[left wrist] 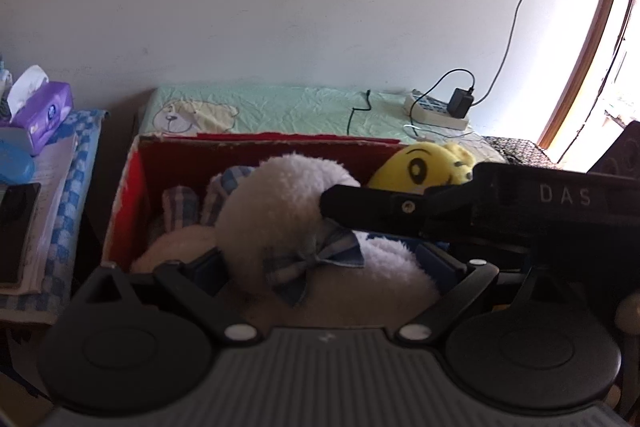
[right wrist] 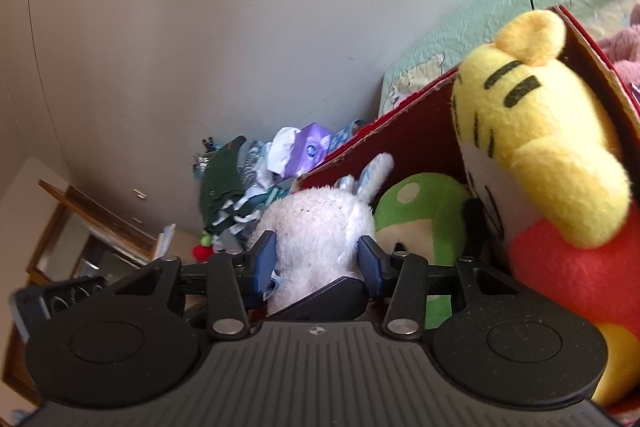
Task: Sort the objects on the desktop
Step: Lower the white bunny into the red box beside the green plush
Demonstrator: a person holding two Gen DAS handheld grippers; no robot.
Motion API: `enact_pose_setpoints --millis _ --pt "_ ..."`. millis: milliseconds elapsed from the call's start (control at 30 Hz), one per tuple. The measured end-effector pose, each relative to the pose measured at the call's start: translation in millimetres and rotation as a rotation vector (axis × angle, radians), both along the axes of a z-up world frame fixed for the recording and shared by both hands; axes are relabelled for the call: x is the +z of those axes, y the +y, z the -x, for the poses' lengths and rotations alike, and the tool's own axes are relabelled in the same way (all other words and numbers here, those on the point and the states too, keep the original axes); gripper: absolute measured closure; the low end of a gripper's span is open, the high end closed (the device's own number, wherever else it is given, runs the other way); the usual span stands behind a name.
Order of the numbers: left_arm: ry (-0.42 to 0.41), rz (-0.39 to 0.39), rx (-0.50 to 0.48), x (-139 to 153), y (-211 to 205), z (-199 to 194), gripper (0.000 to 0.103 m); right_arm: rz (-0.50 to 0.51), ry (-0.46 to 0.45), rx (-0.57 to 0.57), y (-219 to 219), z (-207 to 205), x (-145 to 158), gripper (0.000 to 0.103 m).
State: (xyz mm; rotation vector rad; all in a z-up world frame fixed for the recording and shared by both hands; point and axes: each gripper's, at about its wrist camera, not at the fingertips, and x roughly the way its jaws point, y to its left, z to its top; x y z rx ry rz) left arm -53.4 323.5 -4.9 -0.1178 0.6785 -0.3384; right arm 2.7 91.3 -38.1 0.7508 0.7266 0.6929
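Plush toys are what this sorting is about, and the white rabbit [left wrist: 288,215] sits right between the left gripper [left wrist: 320,267] fingers, its fluffy body filling the gap so that the blue pads [left wrist: 210,267] stand wide and appear to press its flanks; I judge the toy is being lowered into, or settled inside, the red cardboard box [left wrist: 128,195] just ahead of the tool. A checked bow [left wrist: 316,261] on the rabbit faces the left camera, and its checked ears point forward toward the box's far wall. The right gripper [right wrist: 316,263] comes in from the right side with its fingers [right wrist: 264,261] apart at a middling width on either side of the same rabbit [right wrist: 316,227]; whether those pads actually pinch the fur or merely flank it I cannot tell. Two tools on one toy suggests the soft, bulky body needs steadying to fit the crowded box. Counting from the right view, three plush toys share the box: the rabbit, one green mushroom toy [right wrist: 420,215] just right of the fingers, and one yellow tiger [right wrist: 540,155] in a red top leaning against the right-hand wall [right wrist: 592,59]. Beyond the box lies a green cloth [left wrist: 280,107] with one power strip [left wrist: 436,111], and off to the left one purple tissue box [left wrist: 40,111].
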Motion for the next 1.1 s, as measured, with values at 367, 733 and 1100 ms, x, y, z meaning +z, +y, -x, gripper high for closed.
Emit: enact_pose_setpoints --millis 367,733,1100 --pt "-0.036 -0.110 -0.002 -6.3 -6.1 -2.4 0.004 0.016 0.004 0.014 -4.4 -11.0 -17.9 0.057" --pt "-0.048 -0.110 -0.036 7.9 -5.0 19.3 0.004 0.088 -0.062 0.041 -1.3 3.6 -2.8 0.063" --pt "-0.048 -0.175 -0.013 1.8 -9.4 21.8 0.003 0.121 -0.022 0.070 22.1 -4.9 -11.5 0.074"
